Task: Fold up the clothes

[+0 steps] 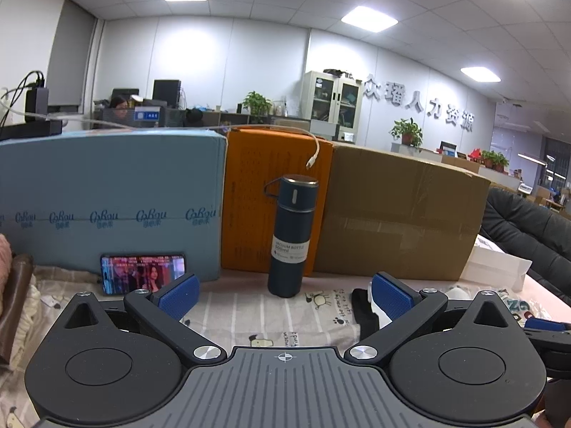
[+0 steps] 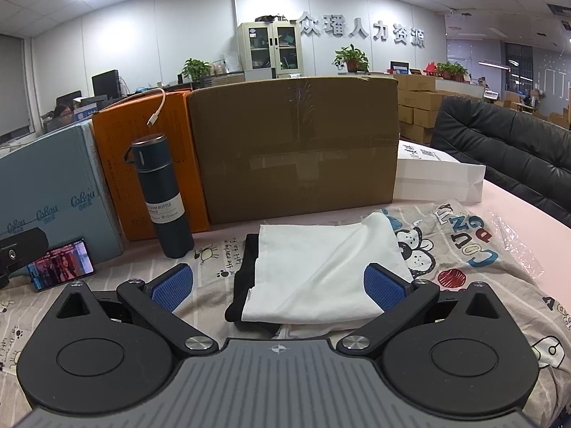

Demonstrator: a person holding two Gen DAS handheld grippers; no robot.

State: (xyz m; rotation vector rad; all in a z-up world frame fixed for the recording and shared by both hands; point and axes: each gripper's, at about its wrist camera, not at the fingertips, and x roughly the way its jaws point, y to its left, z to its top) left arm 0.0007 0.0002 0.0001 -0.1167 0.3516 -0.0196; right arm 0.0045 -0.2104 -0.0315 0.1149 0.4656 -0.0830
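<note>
You have before you: three boxes, one blue point(image 2: 53, 192), one orange point(image 2: 142, 164), one brown point(image 2: 296, 149); one bottle point(image 2: 160, 196); one phone point(image 2: 60, 264); one folded white garment point(image 2: 321, 271); one white paper bag point(image 2: 439, 178); one cable point(image 2: 157, 107).

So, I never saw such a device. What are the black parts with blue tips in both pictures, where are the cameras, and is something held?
A person holds one hand-held claw in each hand; no robot arm. Each picture comes from a camera on a claw, looking forward between its two blue-padded fingers. The left claw is open and holds nothing. The right claw is open too, over a folded white garment lying on a black one. Both rest on a cartoon-print sheet. Behind stand a dark blue vacuum bottle, a phone playing video, and blue, orange and brown boxes.
</note>
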